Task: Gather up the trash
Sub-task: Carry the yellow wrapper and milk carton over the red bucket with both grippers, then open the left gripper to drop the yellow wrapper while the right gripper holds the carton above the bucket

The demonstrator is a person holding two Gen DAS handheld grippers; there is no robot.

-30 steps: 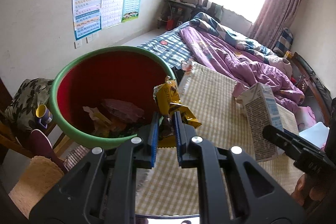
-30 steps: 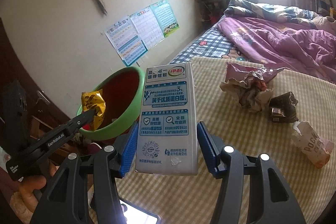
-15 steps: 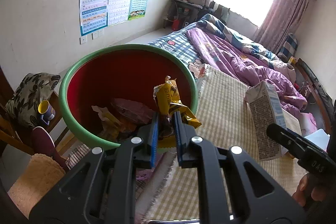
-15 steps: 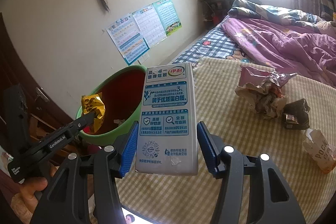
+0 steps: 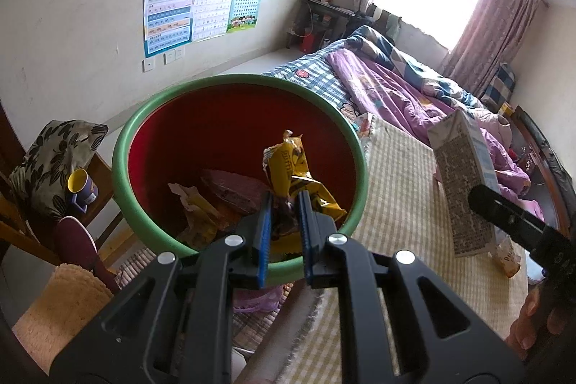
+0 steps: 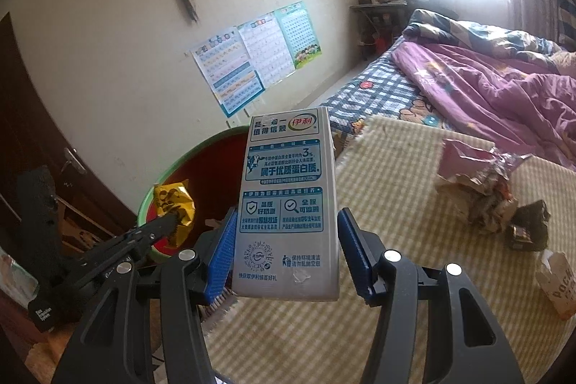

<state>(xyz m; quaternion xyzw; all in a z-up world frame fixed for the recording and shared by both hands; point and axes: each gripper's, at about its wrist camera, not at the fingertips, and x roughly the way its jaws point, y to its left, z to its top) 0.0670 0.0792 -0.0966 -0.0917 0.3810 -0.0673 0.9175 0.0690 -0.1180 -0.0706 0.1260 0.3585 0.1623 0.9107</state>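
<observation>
**Wrapper over the basin, carton held beside it**

The left tongs (image 5: 283, 225) are clamped on a crumpled yellow wrapper (image 5: 295, 168), held above the green-rimmed red basin (image 5: 144, 117), which has scraps lying inside. To the right, the right tongs (image 6: 284, 251) grip an upright milk carton (image 6: 288, 204) by its sides. Further right, crumpled wrappers (image 6: 475, 189) and a small snack box (image 6: 558, 283) lie on the checked mat (image 6: 396, 330).
</observation>
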